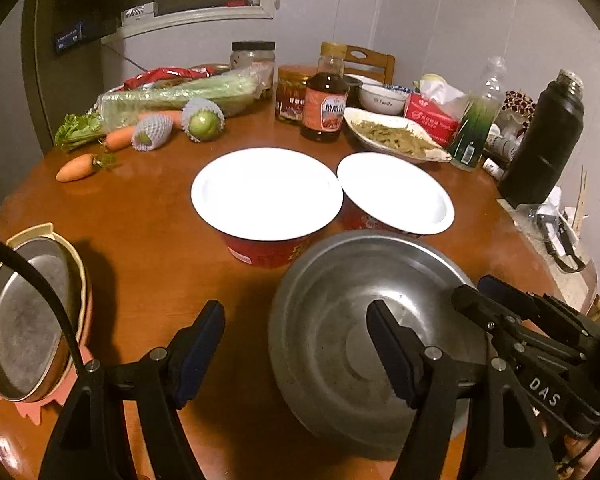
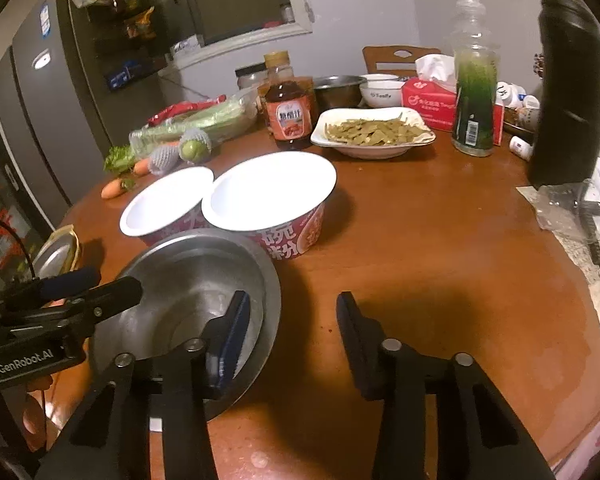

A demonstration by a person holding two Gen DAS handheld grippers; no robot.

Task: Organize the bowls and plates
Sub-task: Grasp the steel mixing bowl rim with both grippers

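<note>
**Two grippers at the steel bowl on a crowded round counter**

The round wooden counter [image 2: 440, 240] has open room on its near right side; its far half is crowded. The steel bowl [image 1: 340, 320] sits near the front edge, just in front of two red paper bowls [image 1: 266, 200] with white insides, which stand side by side and touch rim to rim. At the left edge, a steel plate [image 1: 24, 320] lies in a pink tray.

The left gripper [image 1: 296, 344] is spread apart and holds nothing: one finger hangs over the bare wood, the other over the steel bowl's inside. The right gripper [image 2: 292, 328] straddles the bowl's right rim, one finger [image 2: 236, 328] inside the bowl and one outside over the wood; its fingers are unclenched, not pressing on the rim.

Behind the paper bowls stand a sauce bottle [image 1: 324, 104], a dish of greens [image 1: 392, 136], a tissue box [image 1: 432, 120], a green bottle [image 2: 472, 100] and a black flask [image 1: 544, 140]. Carrots [image 1: 76, 168] and celery [image 1: 172, 96] lie far left.
</note>
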